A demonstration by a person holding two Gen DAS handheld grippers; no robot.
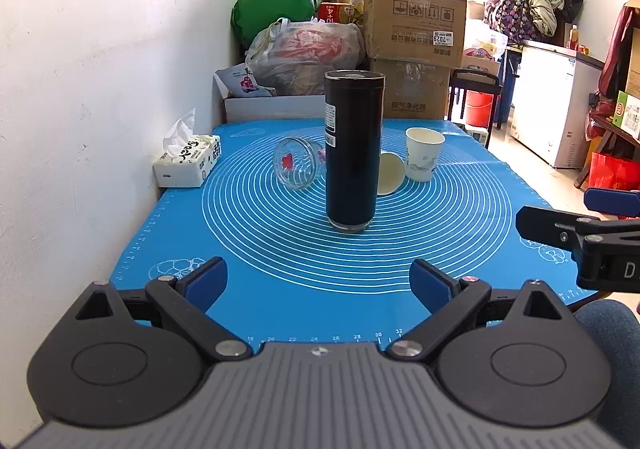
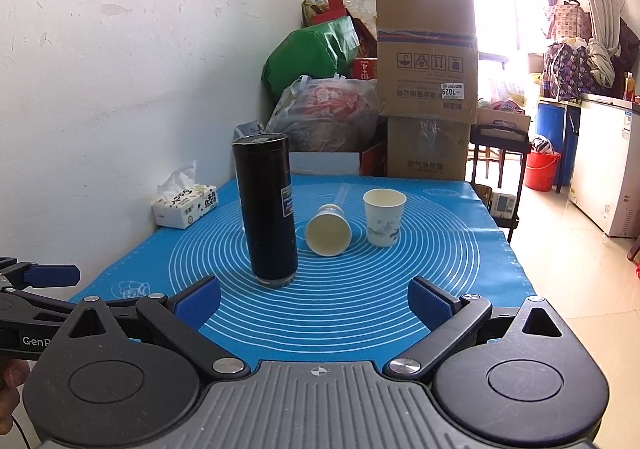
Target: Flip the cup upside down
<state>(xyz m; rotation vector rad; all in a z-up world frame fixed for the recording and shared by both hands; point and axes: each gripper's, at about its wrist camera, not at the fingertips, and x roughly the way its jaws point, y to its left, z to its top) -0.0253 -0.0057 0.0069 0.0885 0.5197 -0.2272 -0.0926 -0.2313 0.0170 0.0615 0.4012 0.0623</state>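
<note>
A tall black tumbler [image 1: 353, 148] [image 2: 267, 209] stands upright at the middle of the blue mat [image 1: 440, 249] [image 2: 360, 289]. Behind it a paper cup [image 1: 390, 173] [image 2: 328, 228] lies on its side, mouth toward me. A second paper cup [image 1: 424, 154] [image 2: 384, 216] stands upright to its right. A clear glass cup [image 1: 298, 163] lies on its side to the left of the tumbler. My left gripper [image 1: 319, 285] is open and empty, short of the tumbler. My right gripper [image 2: 314, 303] is open and empty near the mat's front; it shows at the right edge in the left wrist view [image 1: 580, 225].
A tissue pack [image 1: 188, 161] [image 2: 184, 205] sits at the mat's left edge by the white wall. Cardboard boxes [image 1: 414, 21] [image 2: 428, 61] and plastic bags [image 1: 304, 53] pile up behind the table. The table's right edge drops to the floor.
</note>
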